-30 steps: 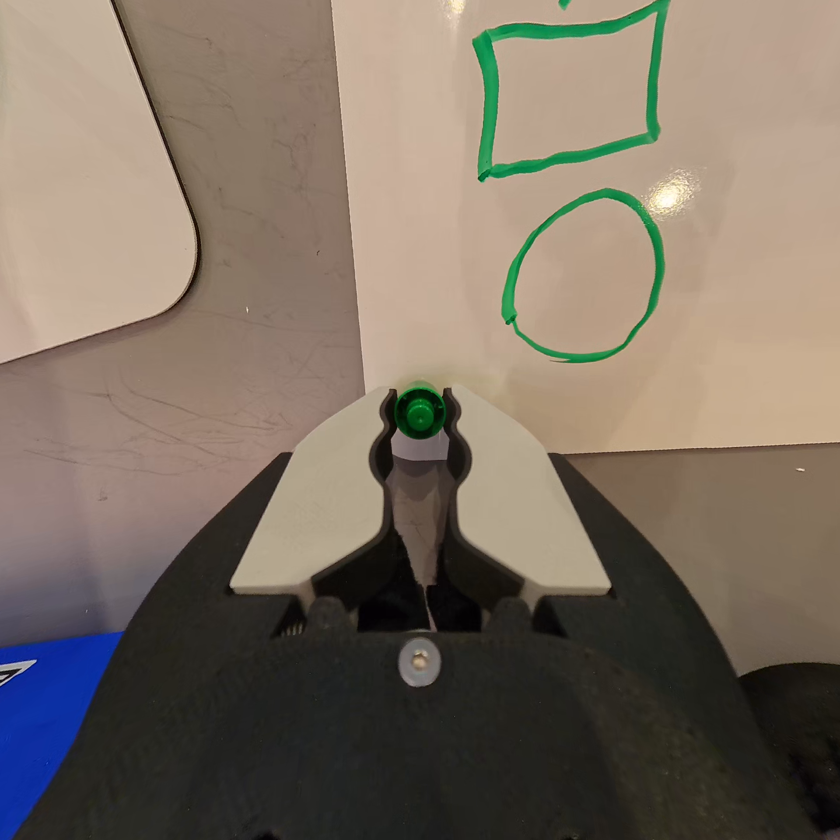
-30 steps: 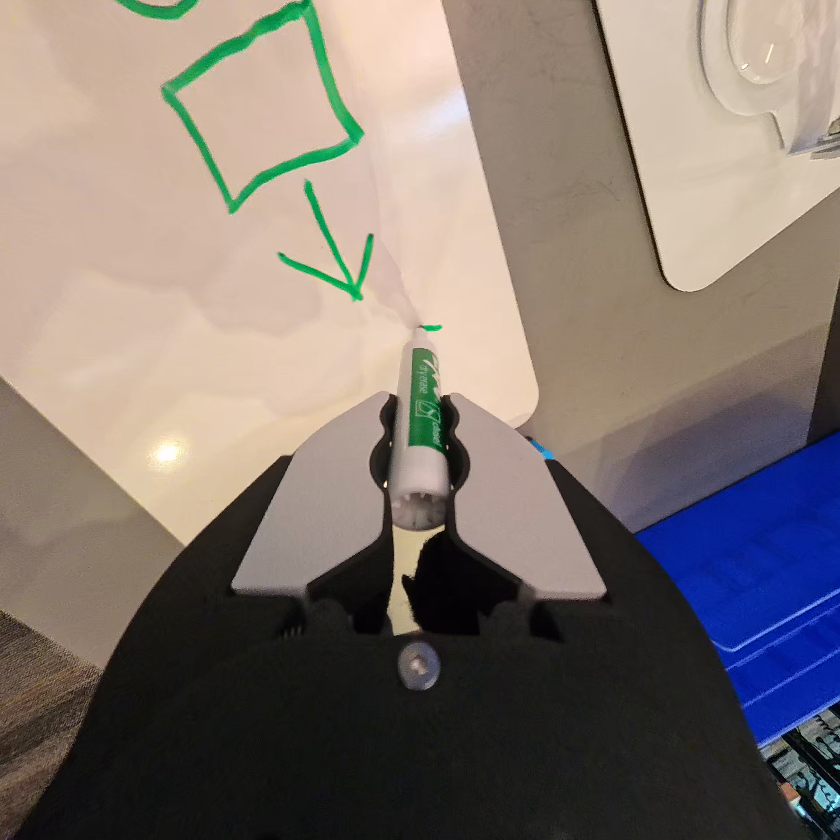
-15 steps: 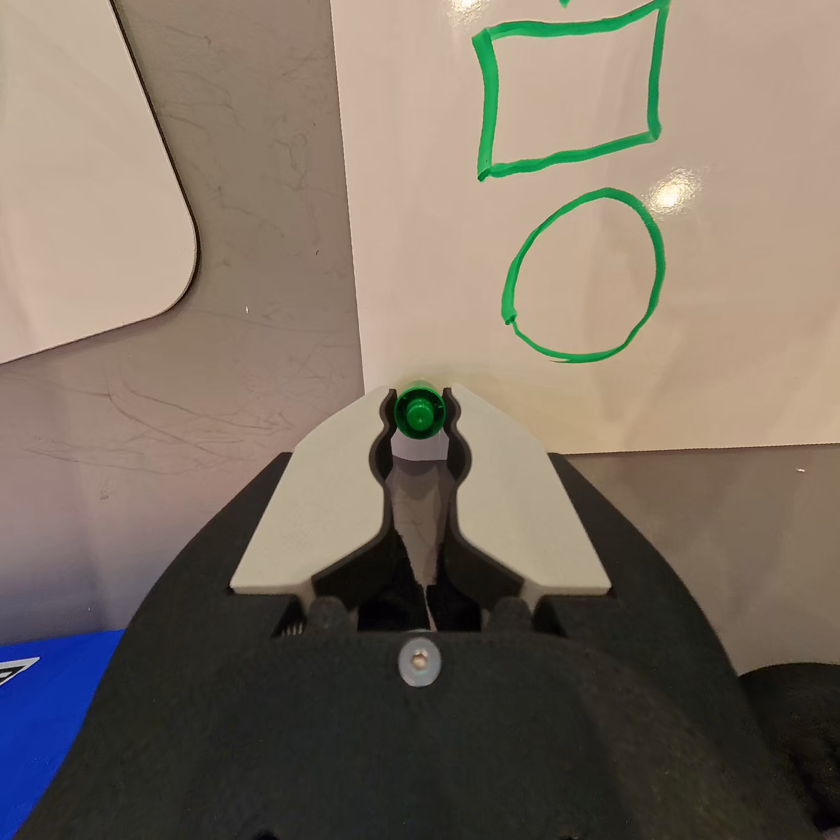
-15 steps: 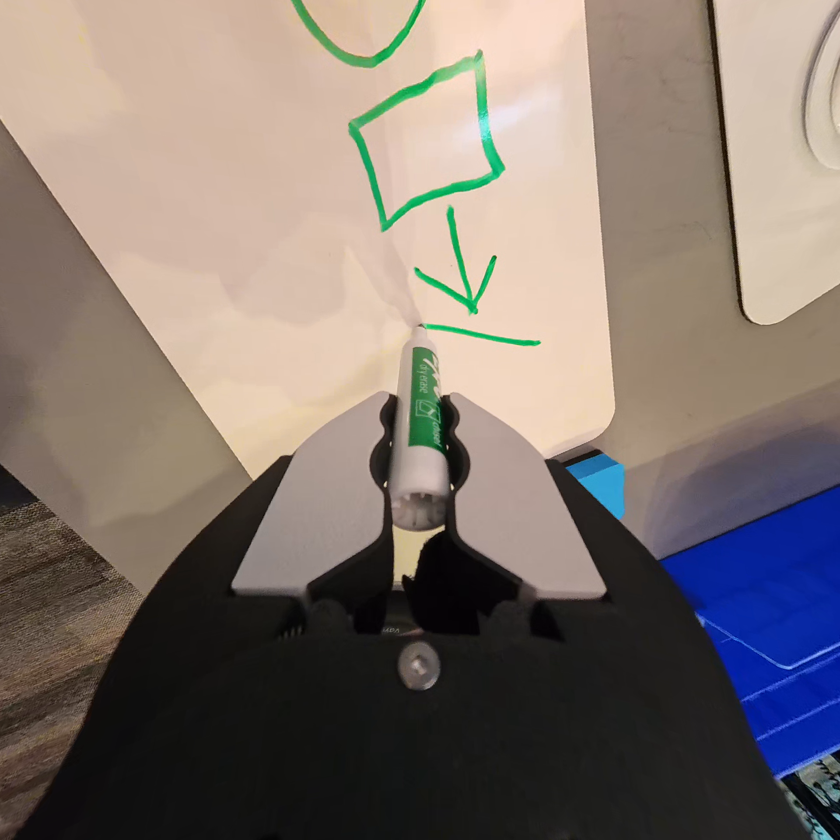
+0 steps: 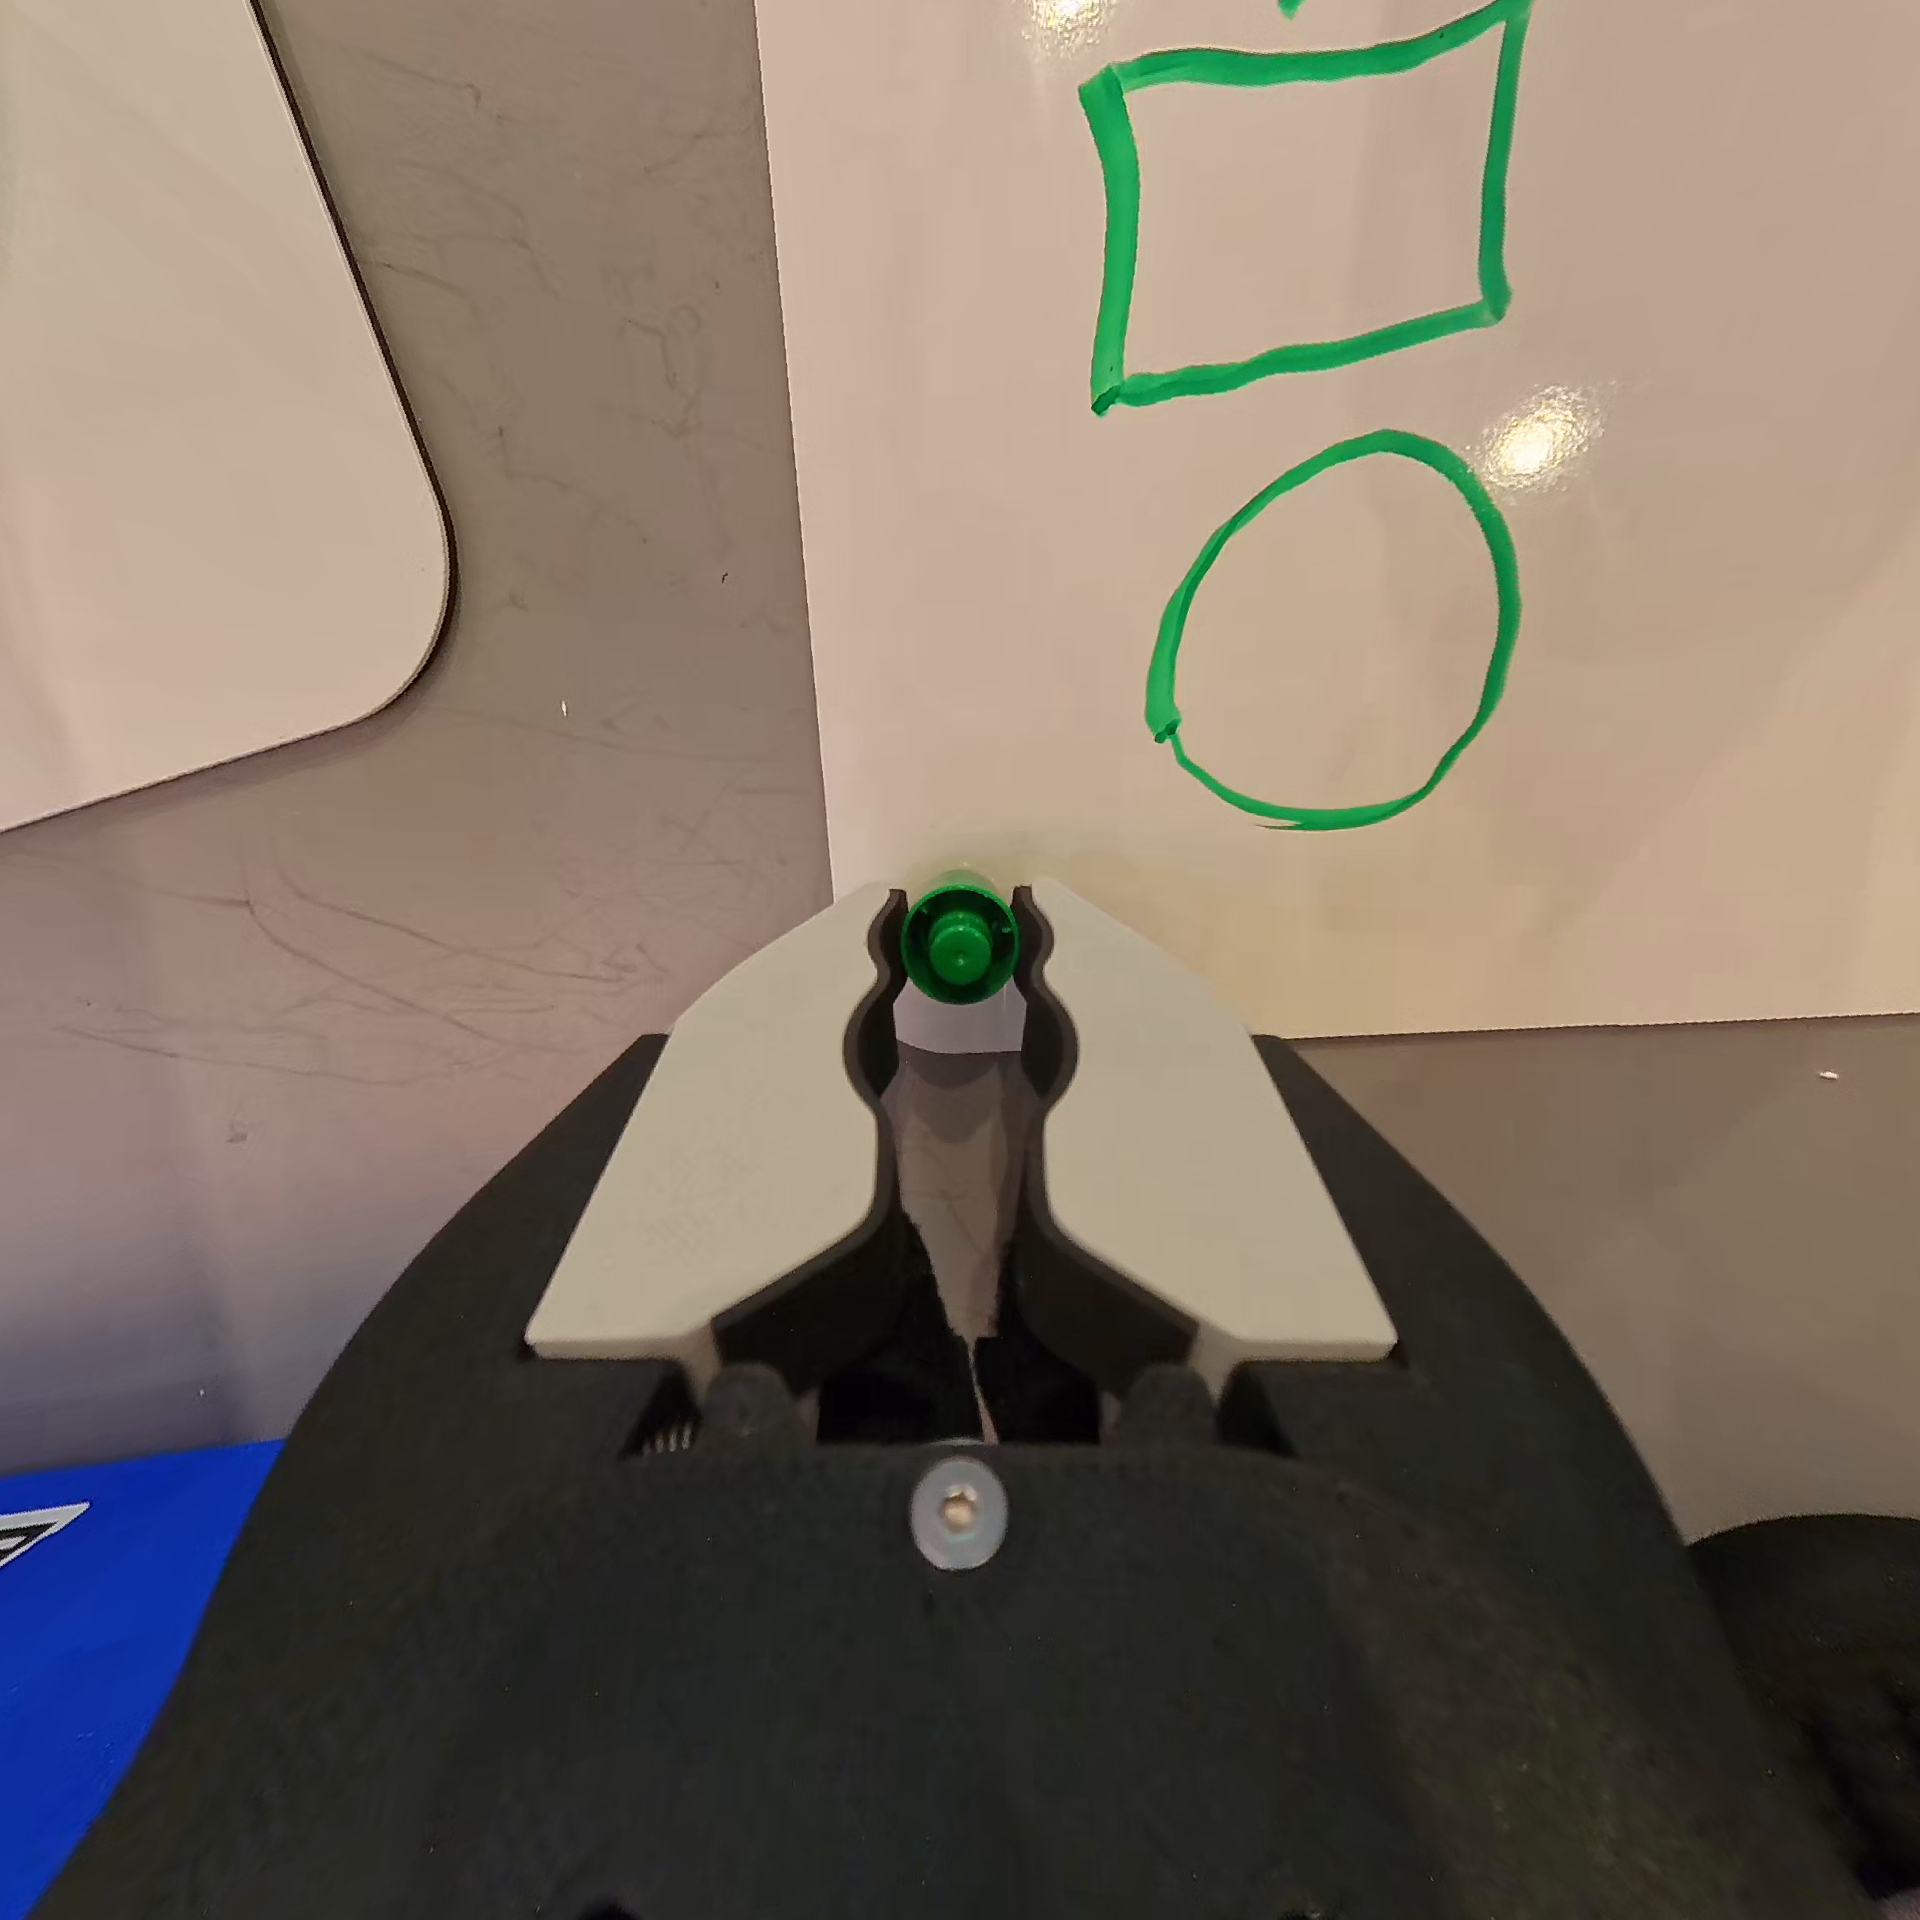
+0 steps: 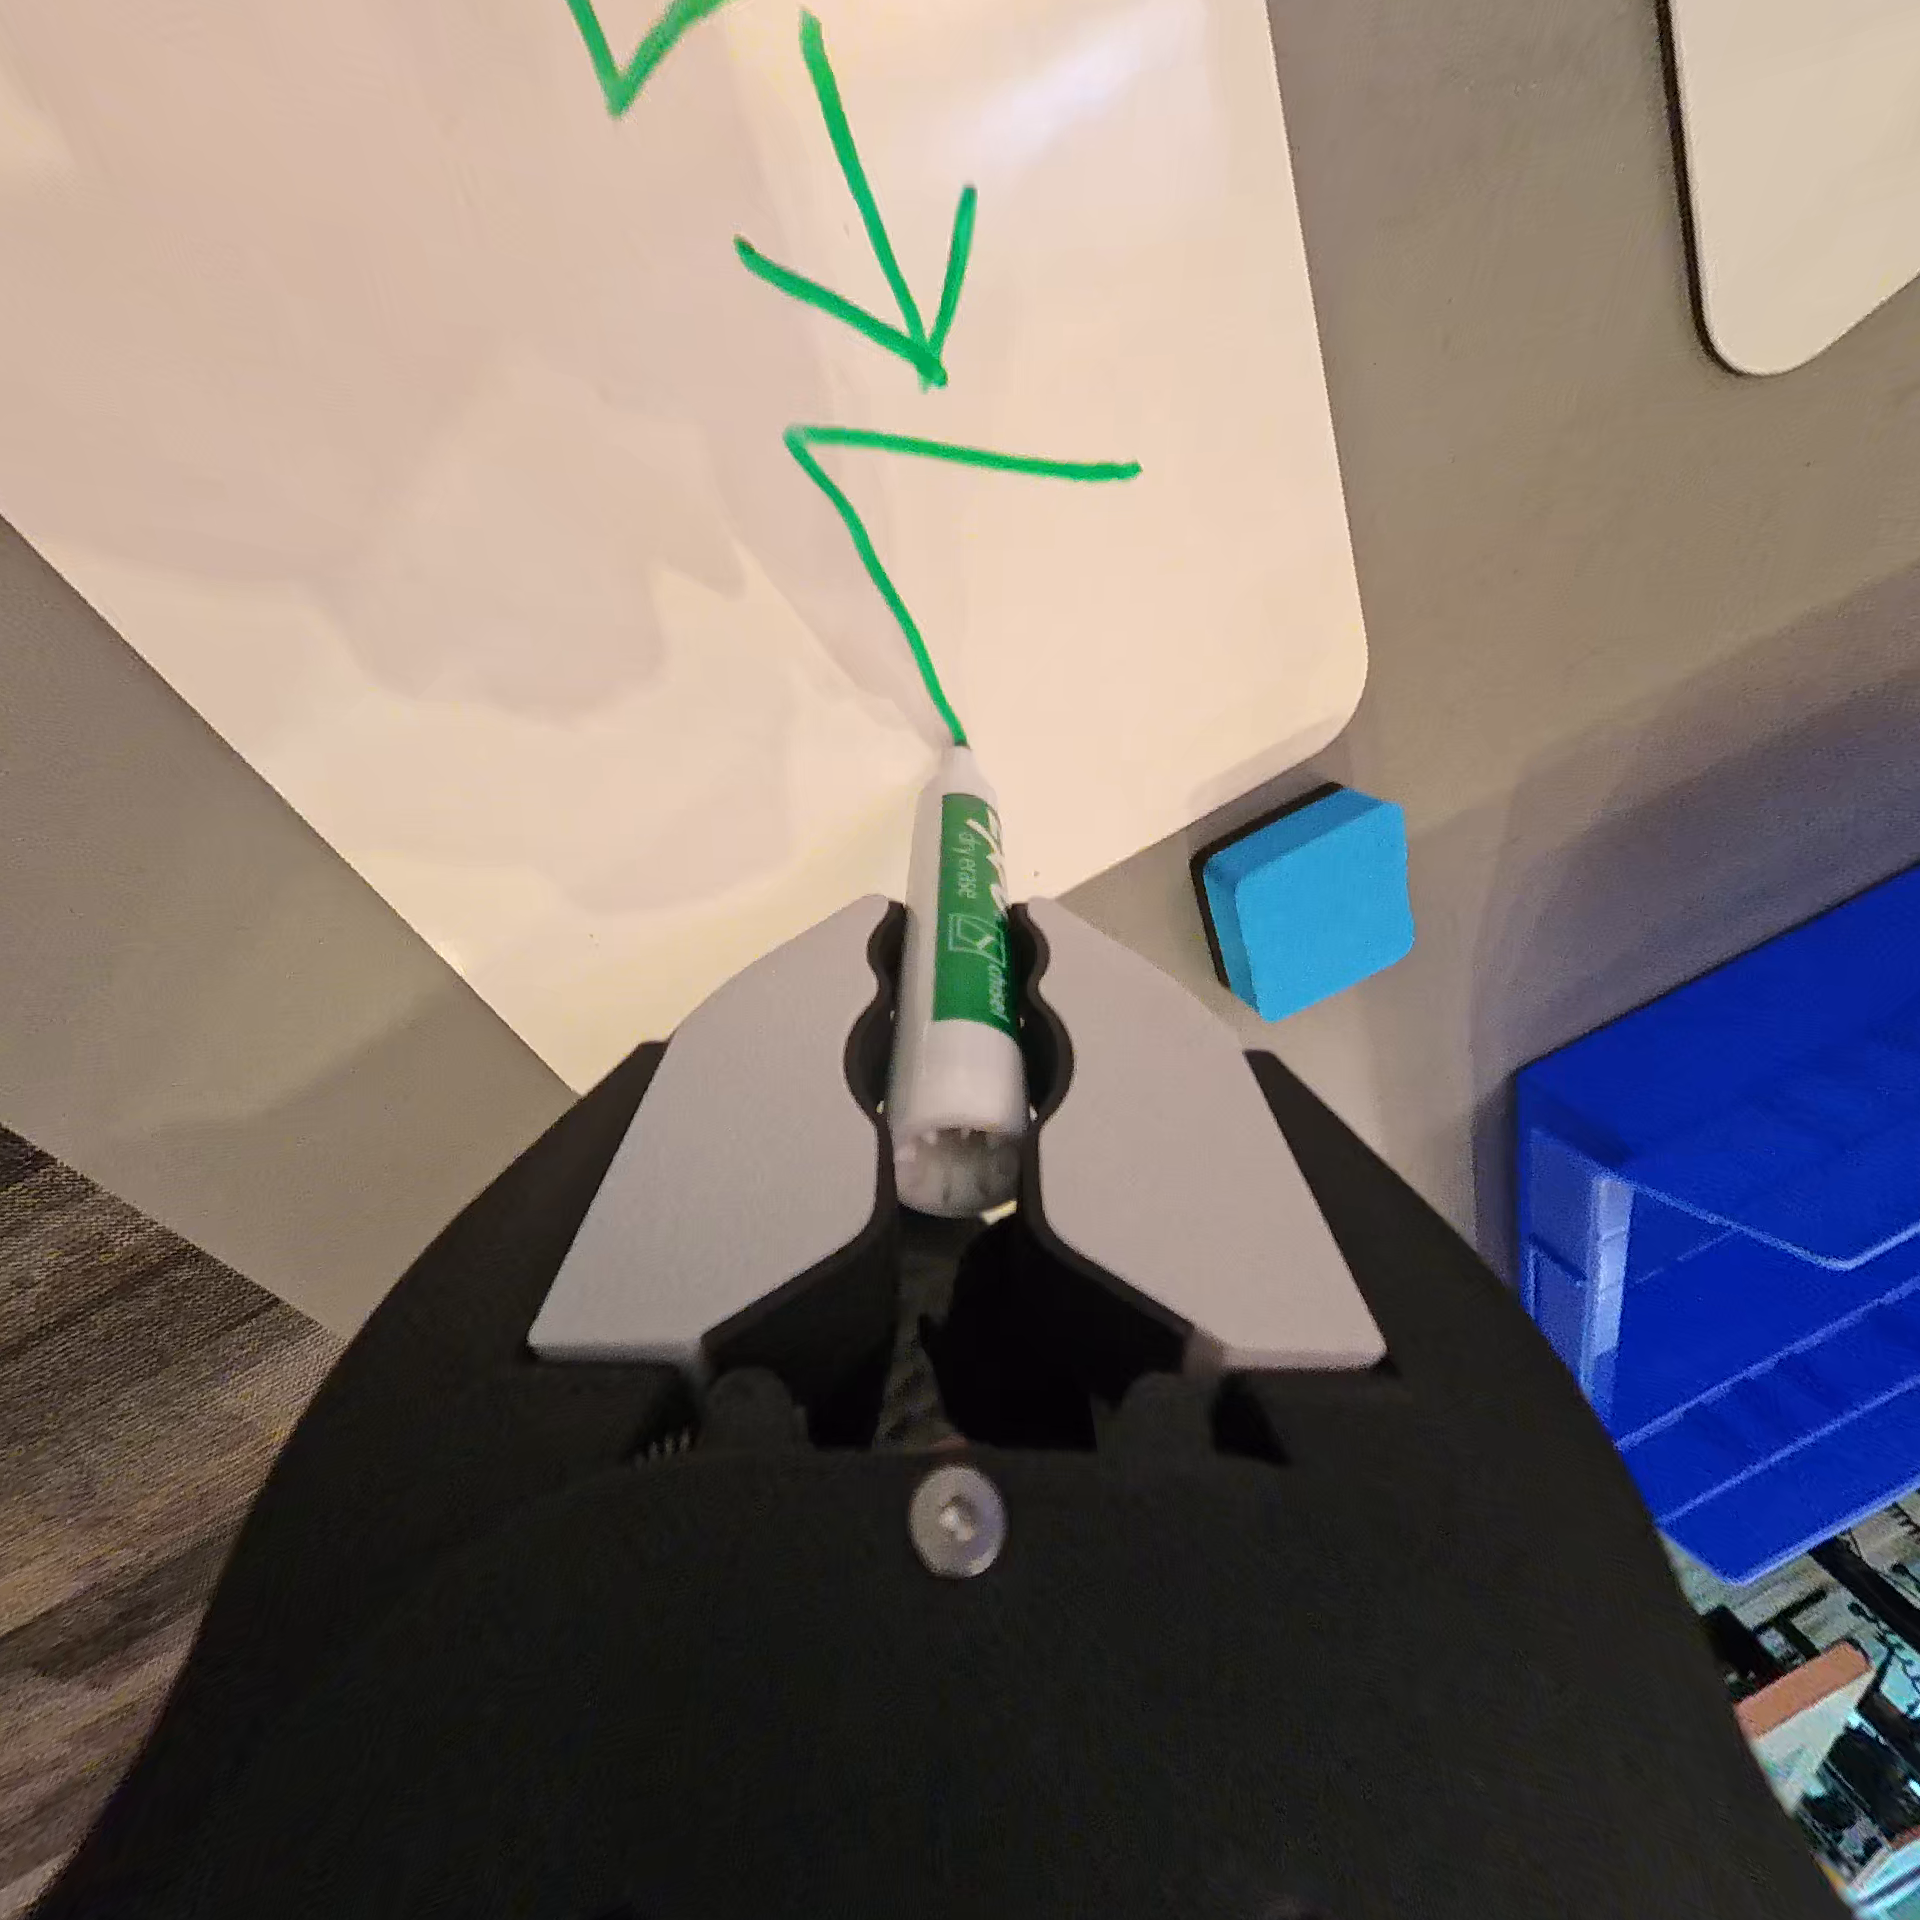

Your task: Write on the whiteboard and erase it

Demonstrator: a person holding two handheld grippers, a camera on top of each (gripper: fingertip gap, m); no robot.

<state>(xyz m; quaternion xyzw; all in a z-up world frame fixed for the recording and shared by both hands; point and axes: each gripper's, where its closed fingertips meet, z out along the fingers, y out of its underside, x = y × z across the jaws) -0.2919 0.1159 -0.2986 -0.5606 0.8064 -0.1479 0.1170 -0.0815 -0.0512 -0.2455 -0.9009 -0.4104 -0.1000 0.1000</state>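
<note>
Your right tool point(image 6: 957, 935) is clenched on the marker point(image 6: 956, 956), whose tip touches the whiteboard point(image 6: 520, 468) at the end of a green line point(image 6: 883, 582) straight ahead of the fingers. The eraser point(image 6: 1311, 914) lies on the table just right of that tool. Your left tool point(image 5: 958, 940) grips the green cap point(image 5: 958, 948), end-on, at the whiteboard's near edge.

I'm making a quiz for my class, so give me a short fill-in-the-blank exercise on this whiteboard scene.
1. The right hand-held gripper holds a ____ marker.
2. The left hand-held gripper holds the marker's ____.
3. The blue eraser lies on the ____, beside the whiteboard.
4. Below the drawn rectangle is a ____.

Missing words: green; cap; table; circle
</note>
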